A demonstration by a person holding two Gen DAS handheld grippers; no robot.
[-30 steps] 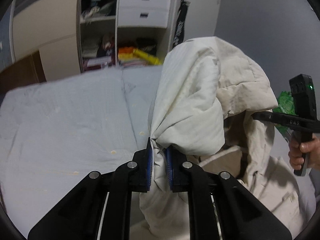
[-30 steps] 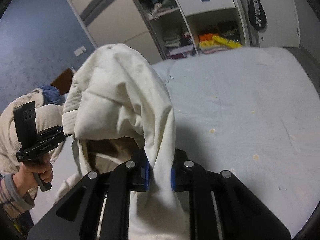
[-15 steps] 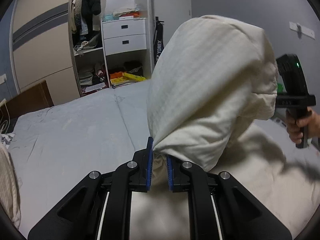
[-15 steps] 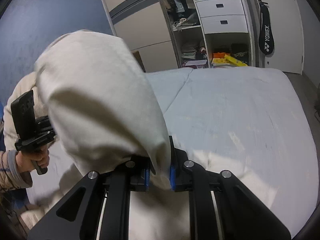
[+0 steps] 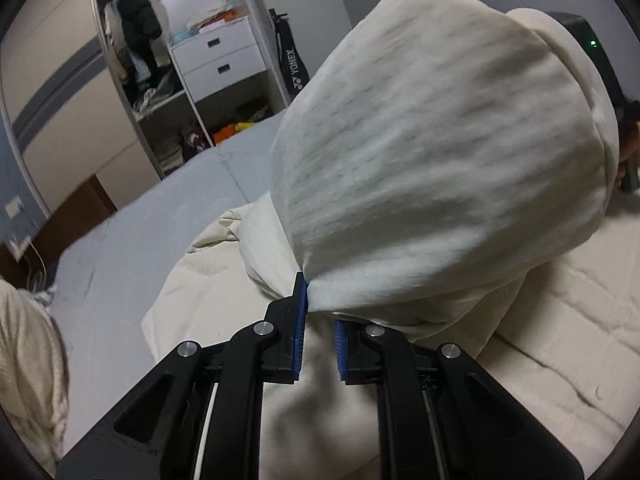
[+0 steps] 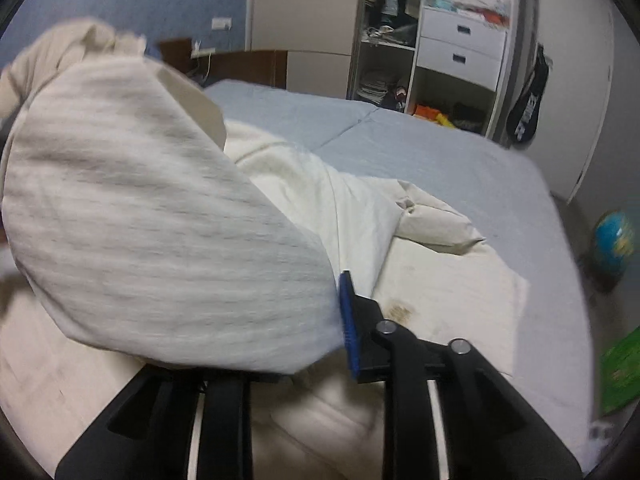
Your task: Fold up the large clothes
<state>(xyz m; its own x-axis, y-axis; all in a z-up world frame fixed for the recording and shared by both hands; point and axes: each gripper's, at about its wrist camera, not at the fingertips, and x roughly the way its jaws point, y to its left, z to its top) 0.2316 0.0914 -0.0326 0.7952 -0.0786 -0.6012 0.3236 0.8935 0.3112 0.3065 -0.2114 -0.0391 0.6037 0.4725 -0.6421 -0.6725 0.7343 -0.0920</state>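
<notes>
Across the middle of both wrist views, the cream garment (image 5: 440, 168) billows over the bed (image 5: 120, 248), mid-fold. Left tongs (image 5: 320, 320) pinch its edge; right tongs (image 6: 320, 320), just opening, look released. Next: lay flat.

The left gripper (image 5: 320, 322) points downward, blue pads slightly apart with cloth at their tips. The right gripper (image 6: 316, 320) also tilts down; its jaws have just been opening, cloth between them.
</notes>
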